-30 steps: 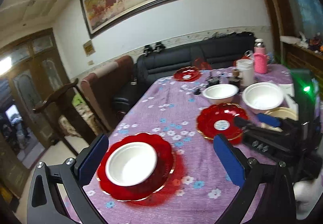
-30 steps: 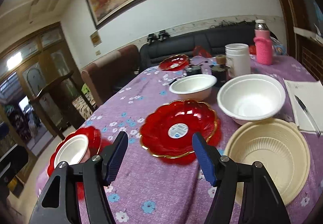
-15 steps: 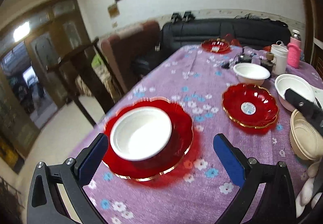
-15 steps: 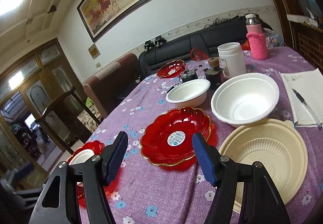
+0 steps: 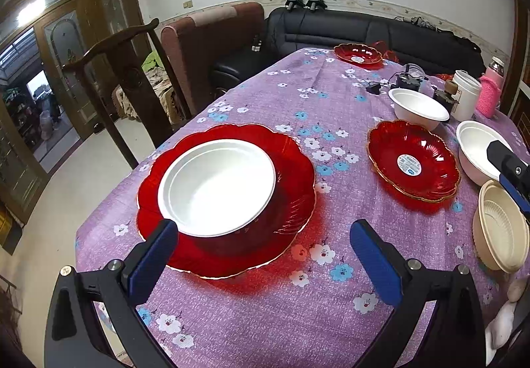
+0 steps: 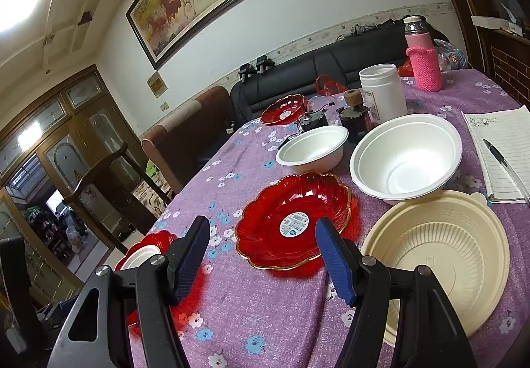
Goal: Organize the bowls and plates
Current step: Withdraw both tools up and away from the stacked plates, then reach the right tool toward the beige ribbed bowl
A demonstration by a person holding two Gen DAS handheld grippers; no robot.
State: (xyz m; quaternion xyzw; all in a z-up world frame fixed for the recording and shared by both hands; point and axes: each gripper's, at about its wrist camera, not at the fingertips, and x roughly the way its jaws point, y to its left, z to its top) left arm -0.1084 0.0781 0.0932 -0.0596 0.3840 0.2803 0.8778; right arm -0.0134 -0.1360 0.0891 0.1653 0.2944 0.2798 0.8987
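One white bowl [image 5: 217, 185] is seen already set in the near red plate [image 5: 291, 175] on the tabletop [image 5: 298, 96], while three bowls and two plates are left unpaired, both claws, left [image 5: 263, 255] and right [image 6: 261, 255], held apart and empty.

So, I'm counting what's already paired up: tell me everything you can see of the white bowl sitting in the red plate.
The white bowl is round, plain and matte, like foam or paper, with a thin rolled rim, and it is empty. It sits upright inside the scalloped, gold-edged red plate, near the table's corner on the purple floral tablecloth. The left gripper hovers open before it; one blue pad overlaps its near rim in the view, and contact cannot be told.
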